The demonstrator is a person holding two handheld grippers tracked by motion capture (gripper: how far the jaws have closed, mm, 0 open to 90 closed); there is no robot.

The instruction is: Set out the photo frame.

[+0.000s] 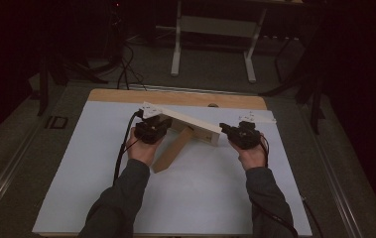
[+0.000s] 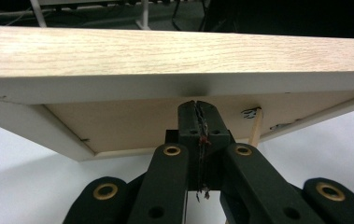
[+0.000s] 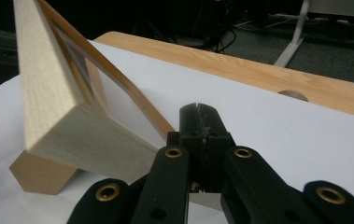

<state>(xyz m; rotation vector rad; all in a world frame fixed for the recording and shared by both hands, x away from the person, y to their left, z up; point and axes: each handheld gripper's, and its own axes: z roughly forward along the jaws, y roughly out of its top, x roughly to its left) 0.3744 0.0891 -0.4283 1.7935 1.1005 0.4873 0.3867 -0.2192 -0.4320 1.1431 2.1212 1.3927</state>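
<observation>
High view: wooden frame (image 1: pixel 188 130) sits tilted between both grippers, propped on a wooden block (image 1: pixel 171 151). Left gripper (image 2: pixel 197 108) jaws pressed together, empty, nosing under its edge, likely to lever it; right gripper (image 3: pixel 198 112) also closed, empty, beside the frame's end, probably steadying.

Two tools (image 1: pixel 152 130) (image 1: pixel 242 134), one wooden frame (image 1: pixel 195 126)

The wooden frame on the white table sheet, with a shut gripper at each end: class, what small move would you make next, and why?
Probably open the left gripper and slide it onto the wooden frame edge. Both it and the right gripper have jaws pressed together with nothing between them, so neither grips the frame. The frame sits tilted, propped on a wooden block, and looks easy to tip.
</observation>
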